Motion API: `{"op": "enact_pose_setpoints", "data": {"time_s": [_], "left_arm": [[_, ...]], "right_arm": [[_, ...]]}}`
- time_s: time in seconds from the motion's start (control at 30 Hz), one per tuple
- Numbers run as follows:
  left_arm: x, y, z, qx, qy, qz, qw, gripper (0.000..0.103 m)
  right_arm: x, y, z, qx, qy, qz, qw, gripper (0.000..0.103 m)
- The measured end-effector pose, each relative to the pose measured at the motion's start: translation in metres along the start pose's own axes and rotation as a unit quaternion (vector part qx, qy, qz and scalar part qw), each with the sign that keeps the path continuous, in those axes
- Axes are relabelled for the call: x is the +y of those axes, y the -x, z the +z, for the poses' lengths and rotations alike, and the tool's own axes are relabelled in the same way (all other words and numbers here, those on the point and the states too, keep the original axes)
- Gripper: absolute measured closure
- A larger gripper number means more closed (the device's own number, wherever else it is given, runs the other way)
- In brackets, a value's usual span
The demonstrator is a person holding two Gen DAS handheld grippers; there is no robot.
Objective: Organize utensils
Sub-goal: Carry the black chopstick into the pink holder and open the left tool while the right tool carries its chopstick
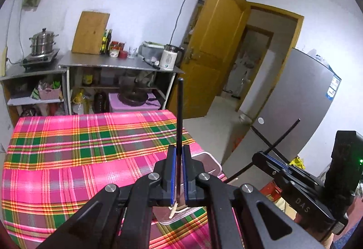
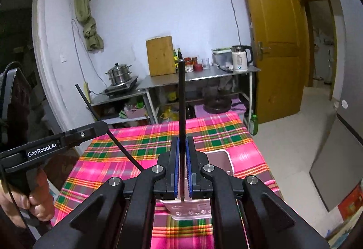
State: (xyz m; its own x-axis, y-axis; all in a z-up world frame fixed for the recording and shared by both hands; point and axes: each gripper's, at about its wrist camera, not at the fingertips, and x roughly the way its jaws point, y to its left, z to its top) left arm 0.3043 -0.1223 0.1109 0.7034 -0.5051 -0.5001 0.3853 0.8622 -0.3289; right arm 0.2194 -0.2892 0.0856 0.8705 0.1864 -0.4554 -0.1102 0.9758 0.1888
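Left gripper (image 1: 179, 171) clamped on black chopstick (image 1: 180, 112), frame centre. Right gripper (image 2: 182, 169) clamped on second chopstick (image 2: 181, 101), centre. Pink bin (image 2: 219, 159) seen below, on plaid cloth (image 2: 136, 142).

Home kitchen, steamer pot (image 2: 119, 73) on a hob, steel counter (image 2: 199, 75), kettle (image 2: 240, 57), fridge (image 1: 301, 99)
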Motion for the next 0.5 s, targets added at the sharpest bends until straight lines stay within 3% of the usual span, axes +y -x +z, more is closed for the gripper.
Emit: {"op": "enact_pose_setpoints", "data": {"time_s": [0.5], "left_arm": [[0.015, -0.048, -0.032, 0.043, -0.002, 0.006, 0.999, 0.098]], "right_arm": [[-0.006, -0.057, -0.031, 0.067, 0.003, -0.012, 0.998, 0.097]]}}
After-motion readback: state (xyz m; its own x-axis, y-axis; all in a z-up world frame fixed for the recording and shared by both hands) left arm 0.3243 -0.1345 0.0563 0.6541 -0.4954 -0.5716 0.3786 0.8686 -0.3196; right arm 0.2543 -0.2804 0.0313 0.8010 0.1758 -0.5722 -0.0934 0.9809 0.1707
